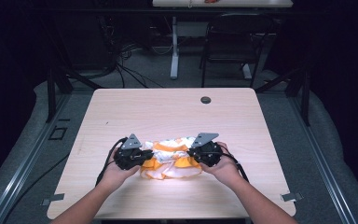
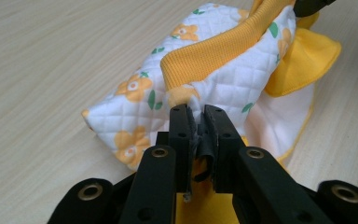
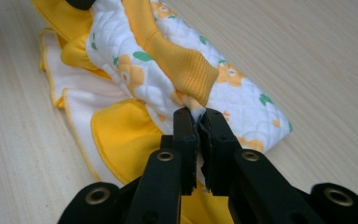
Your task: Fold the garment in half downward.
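Table (image 1: 168,107): light wood top, with a small dark round plug (image 1: 205,100) near its far edge.

Garment (image 1: 171,158): small quilted piece, white with orange flowers and green leaves, yellow ribbed cuffs and yellow ruffled trim. Lies bunched on the near half of the table, between the two grippers. Probably a child's top or dress; the folds hide its full shape.

Left gripper (image 2: 196,114): held in the person's left hand (image 1: 114,171) at the garment's left end. Jaws pressed together on a pinch of white quilted fabric just below a yellow ribbed cuff (image 2: 223,51). Grey three-cornered plate on top; black cable looping off to the left.

Right gripper (image 3: 198,115): held in the person's right hand (image 1: 223,168) at the garment's right end. Jaws closed on a tuft of fabric at the base of another yellow ribbed cuff (image 3: 182,63). A yellow ruffle (image 3: 121,135) lies on the table just to the left of the jaws in the right gripper view.

Surroundings: a black chair (image 1: 233,42) and a second table's white leg (image 1: 174,46) beyond the far edge, loose cables (image 1: 126,65) on the floor.
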Available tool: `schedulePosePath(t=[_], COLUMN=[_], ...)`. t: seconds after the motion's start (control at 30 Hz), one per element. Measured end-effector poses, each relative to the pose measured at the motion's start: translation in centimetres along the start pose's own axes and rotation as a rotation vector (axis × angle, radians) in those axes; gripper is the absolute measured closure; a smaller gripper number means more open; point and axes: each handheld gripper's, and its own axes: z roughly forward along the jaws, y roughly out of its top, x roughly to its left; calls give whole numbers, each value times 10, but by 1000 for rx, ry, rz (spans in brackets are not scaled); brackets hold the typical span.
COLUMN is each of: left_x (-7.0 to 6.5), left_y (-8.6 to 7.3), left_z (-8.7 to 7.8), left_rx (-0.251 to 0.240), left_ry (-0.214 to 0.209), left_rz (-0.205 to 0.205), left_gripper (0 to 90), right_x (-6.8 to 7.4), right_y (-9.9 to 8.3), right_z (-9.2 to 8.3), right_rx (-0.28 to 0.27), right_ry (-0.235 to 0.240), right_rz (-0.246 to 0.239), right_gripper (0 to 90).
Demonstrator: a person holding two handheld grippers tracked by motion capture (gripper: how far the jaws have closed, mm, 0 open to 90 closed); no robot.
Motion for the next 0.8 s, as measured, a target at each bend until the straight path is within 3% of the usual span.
schedulePosePath(t=[0.63,0.8], left_x=[-18,-22], left_y=[-22,-25], left_z=[-6,-10], left_rx=[23,10], left_ry=[-64,-87], left_rz=[26,15], left_gripper=[779,746], right_x=[21,26], right_y=[-23,-30], right_z=[-4,-6], right_rx=[29,27], right_ry=[40,55], right_rz=[-25,-24], right_gripper=[837,807])
